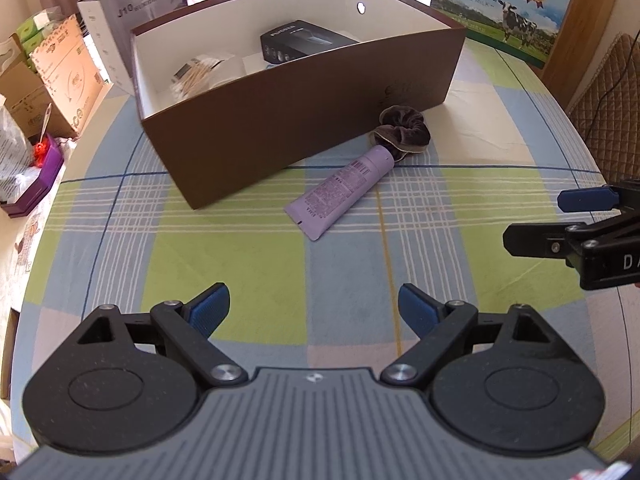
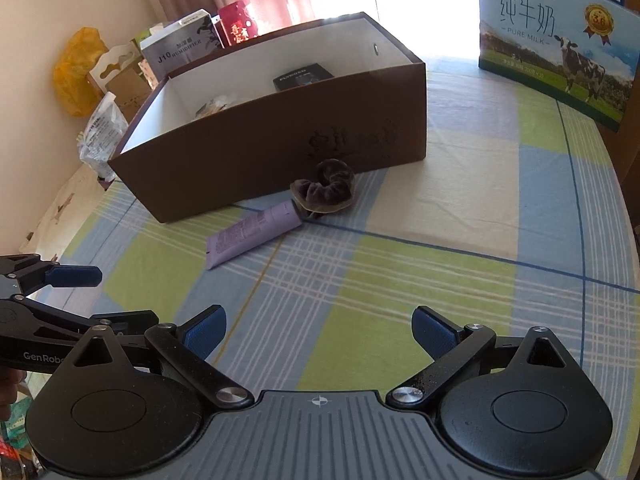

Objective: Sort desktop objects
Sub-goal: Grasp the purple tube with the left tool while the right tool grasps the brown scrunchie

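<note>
Jaws on both units spread wide, nothing between them. Left gripper (image 1: 314,310): black linkage arms, blue ribbed pads (image 1: 210,310), grey grooved body below. Right gripper (image 2: 320,334): same build, same blue textured pads (image 2: 434,336), hovering over the cloth.

Each unit shows in the other's view: right one enters from the right edge of the left wrist view, left one from the left edge of the right wrist view. They sit side by side, apart.

Under both: tablecloth (image 1: 256,264), woven plaid in green, pale blue and cream, with thin white and dark blue lines.

Ahead of both jaws, well clear: purple tube (image 1: 344,190), soft squeeze type, flat crimped end toward the grippers, printed text along the side, lying flat and diagonal. Its cap end touches the scrunchie (image 1: 404,130), dark brown velvet, ruffled ring with a lighter edge. Scrunchie sits just in front of the box wall.

Beyond those: brown box (image 1: 280,120), open-top cardboard, white inside, one small round hole in the far wall, faint dark print on the near wall. Inside: black carton (image 1: 300,40) with pale lettering, plus a clear pack of cotton swabs (image 1: 196,74).

Far right of jaws: milk carton (image 2: 560,44), cow graphic, upright. Far left: grey humidifier box (image 2: 180,46).
</note>
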A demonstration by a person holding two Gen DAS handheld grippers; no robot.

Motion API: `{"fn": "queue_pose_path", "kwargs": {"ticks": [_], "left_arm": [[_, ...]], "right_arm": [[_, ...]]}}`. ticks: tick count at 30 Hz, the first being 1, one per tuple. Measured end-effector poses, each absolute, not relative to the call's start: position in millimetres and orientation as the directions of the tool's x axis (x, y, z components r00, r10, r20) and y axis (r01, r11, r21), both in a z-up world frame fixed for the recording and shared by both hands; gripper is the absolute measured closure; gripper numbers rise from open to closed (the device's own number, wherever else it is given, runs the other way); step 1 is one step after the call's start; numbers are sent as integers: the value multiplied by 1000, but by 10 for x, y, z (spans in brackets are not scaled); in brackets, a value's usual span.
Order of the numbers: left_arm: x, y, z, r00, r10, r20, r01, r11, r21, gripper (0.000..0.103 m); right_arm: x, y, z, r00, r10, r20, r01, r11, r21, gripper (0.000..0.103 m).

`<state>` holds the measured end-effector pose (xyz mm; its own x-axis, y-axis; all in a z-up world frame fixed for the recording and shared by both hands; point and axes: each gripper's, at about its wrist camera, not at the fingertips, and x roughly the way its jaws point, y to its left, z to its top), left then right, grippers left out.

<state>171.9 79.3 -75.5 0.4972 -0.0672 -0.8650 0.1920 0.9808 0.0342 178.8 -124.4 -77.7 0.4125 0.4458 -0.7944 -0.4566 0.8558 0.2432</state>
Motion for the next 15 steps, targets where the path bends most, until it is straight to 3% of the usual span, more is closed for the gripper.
{"fn": "queue_pose_path", "kwargs": {"ticks": [11,15], "left_arm": [[2012,687,-971,490,-78,-868,271,960,67,21],[2168,620,-1079,492,-83,-867,319,944,91,29]], "right_arm": [[2012,-1339,-922,423,405,-811,-390,889,240,6],[2102,-1396,-970,429,385,-817,-353,904,241,6]]}}
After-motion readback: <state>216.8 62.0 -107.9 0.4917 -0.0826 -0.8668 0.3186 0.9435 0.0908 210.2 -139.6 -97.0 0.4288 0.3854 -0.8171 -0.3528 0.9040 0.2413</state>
